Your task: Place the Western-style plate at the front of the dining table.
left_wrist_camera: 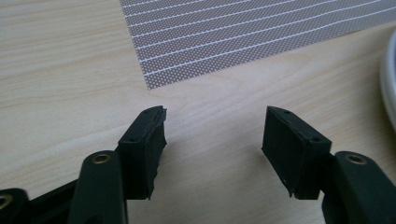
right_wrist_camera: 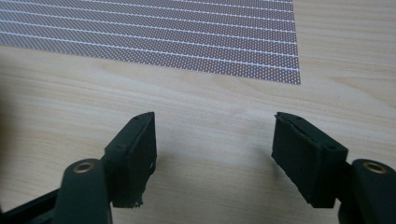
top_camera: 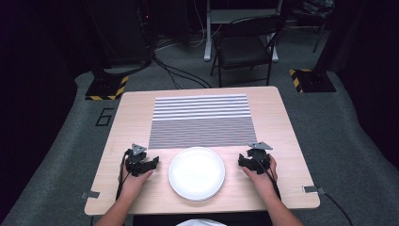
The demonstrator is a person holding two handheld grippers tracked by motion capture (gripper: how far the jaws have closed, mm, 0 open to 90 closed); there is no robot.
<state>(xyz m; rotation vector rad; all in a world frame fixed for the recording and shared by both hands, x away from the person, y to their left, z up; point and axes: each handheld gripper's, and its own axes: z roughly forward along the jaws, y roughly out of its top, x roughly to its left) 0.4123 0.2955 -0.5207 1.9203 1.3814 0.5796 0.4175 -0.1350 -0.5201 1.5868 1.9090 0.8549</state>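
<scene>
A round white plate [top_camera: 196, 173] lies on the wooden table [top_camera: 277, 122], near its front edge, between my two hands. Left of the plate rests my left gripper [top_camera: 149, 162]; in its own view the left gripper [left_wrist_camera: 212, 135] has its jaws apart over bare wood, nothing between them. To the plate's right sits my right gripper [top_camera: 245, 161]. Seen from its own camera, the right gripper [right_wrist_camera: 215, 140] is likewise open above empty tabletop. The plate's rim [left_wrist_camera: 388, 79] shows at the right edge of the left gripper view.
A striped grey mat [top_camera: 202, 120] covers the table's middle and far part; its near corners show as the mat [left_wrist_camera: 243, 32] and the mat [right_wrist_camera: 154, 32] ahead of each gripper. A dark folding chair [top_camera: 244, 47] stands on the floor beyond the table.
</scene>
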